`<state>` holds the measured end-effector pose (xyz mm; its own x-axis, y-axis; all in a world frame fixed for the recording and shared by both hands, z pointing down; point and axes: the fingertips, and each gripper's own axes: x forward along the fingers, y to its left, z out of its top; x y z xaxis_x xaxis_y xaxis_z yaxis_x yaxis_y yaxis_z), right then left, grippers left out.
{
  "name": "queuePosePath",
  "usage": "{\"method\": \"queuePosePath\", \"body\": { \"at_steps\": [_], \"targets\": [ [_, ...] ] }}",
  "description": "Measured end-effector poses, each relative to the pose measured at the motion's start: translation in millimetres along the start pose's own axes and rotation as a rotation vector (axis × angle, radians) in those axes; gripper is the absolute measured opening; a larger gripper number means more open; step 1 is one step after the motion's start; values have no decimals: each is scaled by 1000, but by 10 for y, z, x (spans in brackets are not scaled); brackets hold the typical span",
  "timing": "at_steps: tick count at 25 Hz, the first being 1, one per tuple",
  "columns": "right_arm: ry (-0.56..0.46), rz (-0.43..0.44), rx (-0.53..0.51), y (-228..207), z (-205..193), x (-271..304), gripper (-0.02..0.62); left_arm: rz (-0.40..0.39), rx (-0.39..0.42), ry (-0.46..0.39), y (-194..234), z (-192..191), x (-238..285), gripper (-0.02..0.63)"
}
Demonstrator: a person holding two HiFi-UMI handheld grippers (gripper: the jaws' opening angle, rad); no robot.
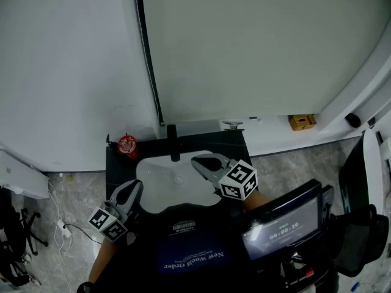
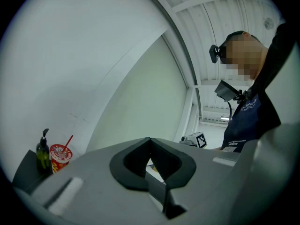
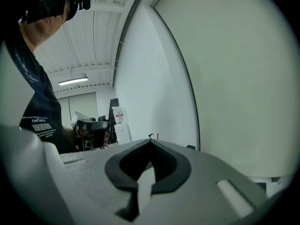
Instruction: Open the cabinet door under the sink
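The white sink basin point(image 1: 171, 185) is set in a dark counter point(image 1: 120, 166) with a black faucet point(image 1: 174, 144) behind it. The cabinet door under the sink is hidden below the counter and the person's body in every view. My left gripper point(image 1: 134, 187) hovers at the basin's near left edge, its jaws closed tip to tip on nothing point(image 2: 150, 138). Over the basin's right side, my right gripper point(image 1: 197, 160) is likewise shut and empty point(image 3: 150, 140). Both point roughly level towards the wall.
A red cup point(image 1: 127, 145) with a straw stands at the counter's back left, beside a green soap bottle point(image 2: 43, 153). A screen showing a timer point(image 1: 282, 227) and a black chair point(image 1: 360, 224) are on the right. Cables point(image 1: 61, 227) lie on the floor at left. A yellow box point(image 1: 302, 122) sits on the back ledge.
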<state>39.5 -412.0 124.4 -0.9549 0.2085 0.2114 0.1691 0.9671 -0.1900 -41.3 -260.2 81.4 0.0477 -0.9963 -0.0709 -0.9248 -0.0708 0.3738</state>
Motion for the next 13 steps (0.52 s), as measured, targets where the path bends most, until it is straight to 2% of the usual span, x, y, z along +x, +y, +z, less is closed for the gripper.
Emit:
{"method": "queuePosePath", "body": {
  "at_steps": [2, 6, 9, 13],
  "targets": [
    [1, 0, -1, -1, -5, -4, 0, 4, 12, 13, 15, -34, -10, 0],
    [4, 2, -6, 7, -12, -3, -1, -13, -29, -25, -67, 61, 34, 0],
    [4, 3, -7, 7, -18, -4, 0, 1, 3, 7, -3, -28, -2, 0],
    [5, 6, -8, 17, -20, -6, 0, 0, 4, 9, -8, -36, -9, 0]
  ]
}}
